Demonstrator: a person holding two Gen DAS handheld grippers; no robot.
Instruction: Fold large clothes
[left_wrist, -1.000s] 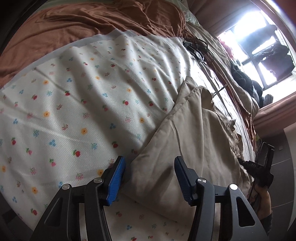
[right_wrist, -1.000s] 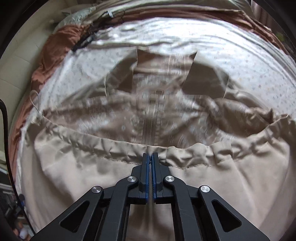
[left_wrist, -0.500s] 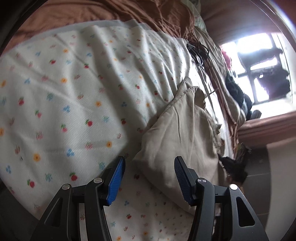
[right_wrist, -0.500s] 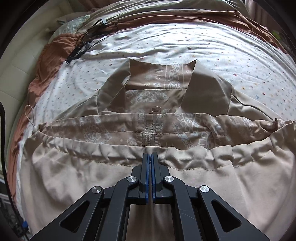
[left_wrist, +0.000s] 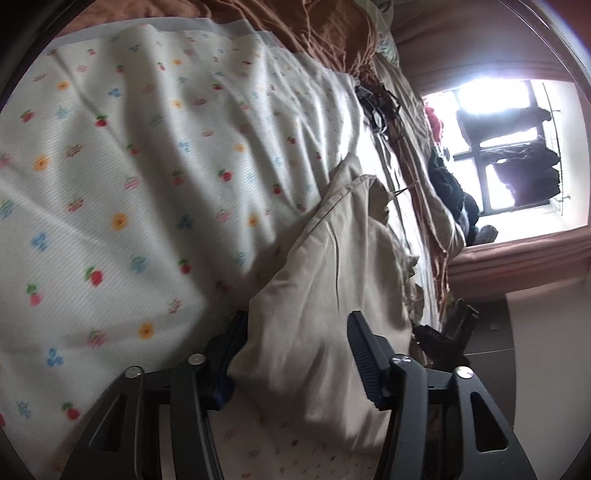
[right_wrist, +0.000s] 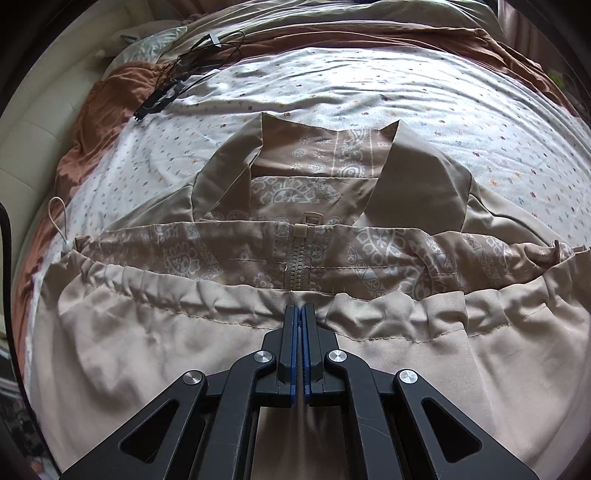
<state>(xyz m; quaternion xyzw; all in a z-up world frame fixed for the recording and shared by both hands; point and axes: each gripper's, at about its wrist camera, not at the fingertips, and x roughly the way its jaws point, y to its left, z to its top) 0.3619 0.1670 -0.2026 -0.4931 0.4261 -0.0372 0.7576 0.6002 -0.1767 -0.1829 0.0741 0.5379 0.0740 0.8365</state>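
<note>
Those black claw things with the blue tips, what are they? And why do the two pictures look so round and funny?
They are grippers, a bit like big tongs. A person holds one in each hand, and each has a small camera that looks along its two fingers. That camera's lens bends the picture, so it looks round.

One picture comes from the left gripper. Its jaws have just been closing around a bunched part of a beige jacket, but they do not look clamped yet.

The other picture comes from the right gripper. Its jaws are shut, pinching the gathered hem of the same jacket, which is folded up over the zipper.

The jacket lies on a white bed sheet with little flowers. Black cables lie further back, by a brown blanket.
</note>
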